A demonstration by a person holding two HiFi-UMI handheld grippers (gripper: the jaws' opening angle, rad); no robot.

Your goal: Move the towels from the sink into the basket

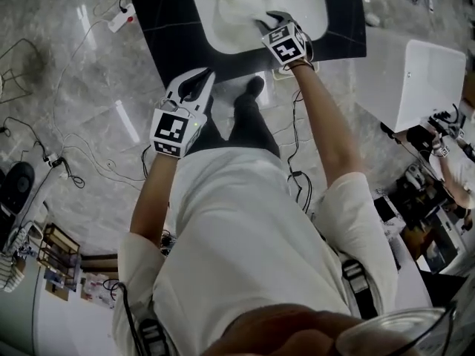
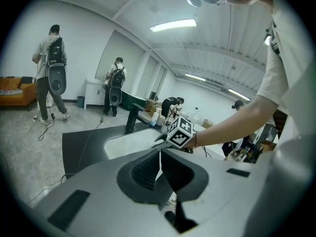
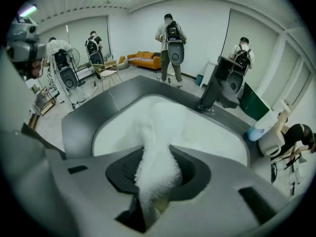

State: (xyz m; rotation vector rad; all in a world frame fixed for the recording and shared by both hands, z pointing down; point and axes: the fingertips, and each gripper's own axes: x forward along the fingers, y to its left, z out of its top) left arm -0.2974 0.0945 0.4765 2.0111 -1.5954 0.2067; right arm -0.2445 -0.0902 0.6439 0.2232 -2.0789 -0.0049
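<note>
A white fluffy towel [image 1: 241, 6] lies bunched in the white sink [image 1: 315, 13], which is set in a dark counter [image 1: 159, 21]. My right gripper [image 1: 269, 22] reaches into the basin and is shut on the towel; in the right gripper view a thick fold of towel [image 3: 158, 167] runs up from the basin [image 3: 212, 132] and fills the gap between the jaws. My left gripper [image 1: 194, 84] hangs in front of the counter, away from the sink. Its jaws are shut with nothing between them [image 2: 159, 169], pointing toward the sink [image 2: 128, 142].
A white box-shaped container [image 1: 427, 80] stands on the floor to the right of the counter. A dark faucet [image 3: 217, 90] rises at the sink's far rim. Cables [image 1: 44, 150] trail over the floor on the left. Several people with backpacks [image 3: 170, 36] stand further back in the room.
</note>
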